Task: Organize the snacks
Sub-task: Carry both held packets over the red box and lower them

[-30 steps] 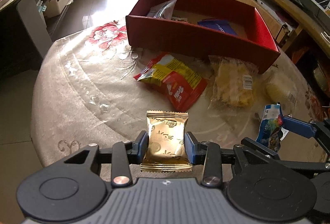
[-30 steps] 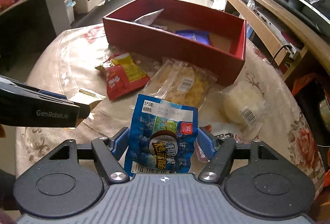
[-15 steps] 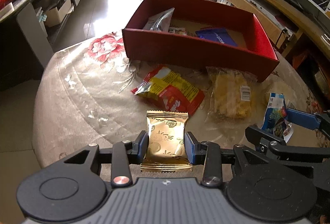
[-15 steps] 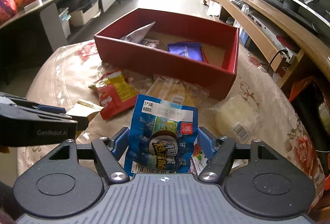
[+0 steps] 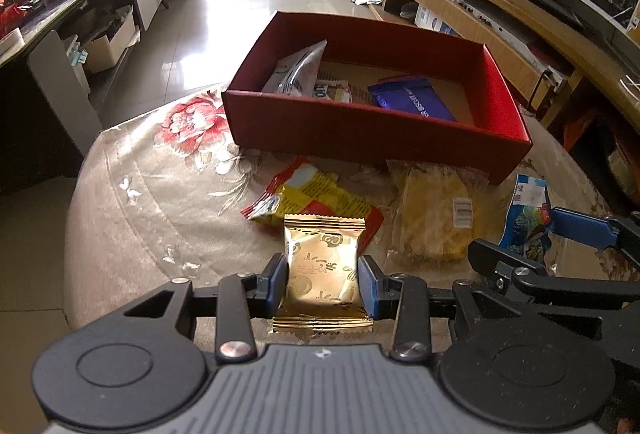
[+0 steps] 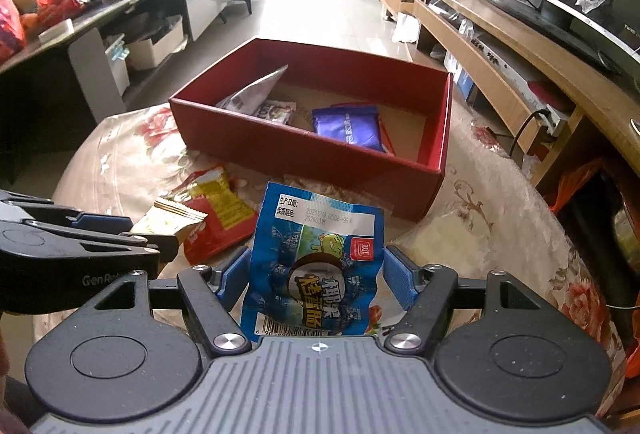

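My left gripper (image 5: 323,282) is shut on a gold snack packet (image 5: 322,266), held above the table. My right gripper (image 6: 316,276) is shut on a blue sausage packet (image 6: 316,258), which also shows at the right of the left wrist view as the blue packet (image 5: 526,218). Ahead stands an open red box (image 5: 360,126) (image 6: 304,150) with a silver pouch (image 5: 298,72), a small white packet (image 6: 276,111) and a purple packet (image 5: 412,102) (image 6: 348,126) inside. On the table before the box lie a red-and-yellow packet (image 5: 316,194) (image 6: 216,210) and a clear bag of yellow snacks (image 5: 436,214).
The round table (image 5: 152,194) has a beige floral cloth. A pale wrapped bun (image 6: 452,238) lies at the right near the box corner. A long wooden TV bench (image 6: 500,46) runs along the right, a dark counter (image 5: 60,6) with clutter along the left.
Both grippers have risen a little with their packets still held, and the red box now shows more of its inside. The left gripper's arm has come closer into the right wrist view.
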### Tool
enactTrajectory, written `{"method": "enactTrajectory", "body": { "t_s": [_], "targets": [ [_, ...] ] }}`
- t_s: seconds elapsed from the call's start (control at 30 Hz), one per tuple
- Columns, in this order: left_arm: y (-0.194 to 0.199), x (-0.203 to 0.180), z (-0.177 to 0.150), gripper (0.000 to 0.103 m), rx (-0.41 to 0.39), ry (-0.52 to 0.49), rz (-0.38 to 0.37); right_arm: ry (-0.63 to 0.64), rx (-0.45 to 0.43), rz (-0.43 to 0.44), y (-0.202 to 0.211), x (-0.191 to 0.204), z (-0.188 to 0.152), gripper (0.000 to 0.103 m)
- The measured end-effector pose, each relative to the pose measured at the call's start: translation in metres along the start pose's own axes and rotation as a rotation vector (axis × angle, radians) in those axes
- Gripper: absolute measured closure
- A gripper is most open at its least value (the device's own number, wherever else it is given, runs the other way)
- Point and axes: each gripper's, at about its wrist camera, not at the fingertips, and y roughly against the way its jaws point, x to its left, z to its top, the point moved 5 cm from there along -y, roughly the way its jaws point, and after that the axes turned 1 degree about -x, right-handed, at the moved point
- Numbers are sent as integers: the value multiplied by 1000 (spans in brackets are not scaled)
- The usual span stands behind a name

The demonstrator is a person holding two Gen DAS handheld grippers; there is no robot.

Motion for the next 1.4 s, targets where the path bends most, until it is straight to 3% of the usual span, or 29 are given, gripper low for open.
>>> {"method": "enactTrajectory", "body": {
  "t_s": [0.33,0.73,1.07,1.4],
  "targets": [
    [-2,-8,24,63,-39,0,6,-22,-31,-18,-2,-11,16,27],
    [-16,-15,77,65,-97,32,18,-59,-83,-37,-17,-30,58,27],
    [-50,-22,122,66,-100,57,26,-86,-95,-33,-49,-51,93,27],
    [-90,-27,143,66,-80,73,45,-130,-62,-20,-88,-69,107,27]
  ]
}}
